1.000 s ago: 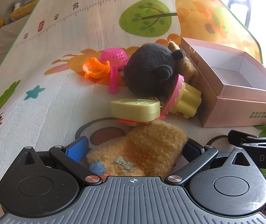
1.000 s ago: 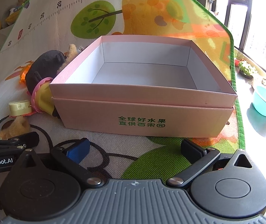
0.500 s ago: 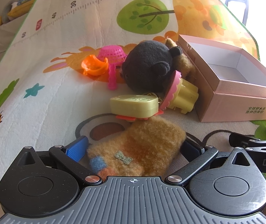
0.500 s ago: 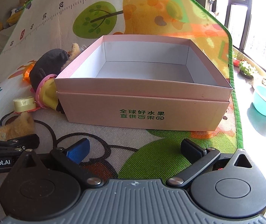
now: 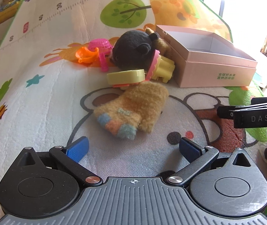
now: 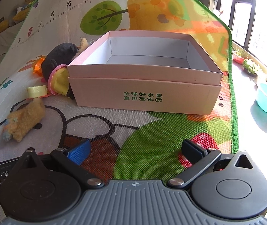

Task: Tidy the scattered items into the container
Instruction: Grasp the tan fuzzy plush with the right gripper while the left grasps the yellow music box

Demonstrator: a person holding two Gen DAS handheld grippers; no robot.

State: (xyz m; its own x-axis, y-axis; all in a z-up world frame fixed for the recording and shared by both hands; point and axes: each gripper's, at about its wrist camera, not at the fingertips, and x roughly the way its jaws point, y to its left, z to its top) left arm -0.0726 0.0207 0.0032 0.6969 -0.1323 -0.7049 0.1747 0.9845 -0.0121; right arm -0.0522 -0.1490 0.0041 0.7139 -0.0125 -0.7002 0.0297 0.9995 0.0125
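1. Lying just ahead of the left gripper (image 5: 133, 148) and a little toward its centre line, the fuzzy tan mitten (image 5: 131, 110) is resting flat on the play mat (image 5: 39, 97), its striped fingertips pointing back at the gripper and its cuff pointing away.
2. Running roughly along the gripper's forward axis, slightly slanted to the right, the mitten's long axis is presenting its narrow width to the jaws.
3. Standing spread wide, the left gripper is holding nothing; neither blue pad (image 5: 78, 149) is touching the mitten.
4. Sitting farther ahead and to the right of the left gripper, the pink box (image 5: 215, 75) is open and looks empty; it is directly ahead of the right gripper (image 6: 133, 151).
5. Hovering with jaws likewise spread and empty, the right gripper is seeing the mitten well off to its left, so the left gripper is judged the nearer one for the pick.
6. Crowding just beyond the mitten's cuff, the yellow tape roll (image 5: 126, 76) and dark plush bear (image 5: 131, 50) are limiting how far forward a grasp can reach.
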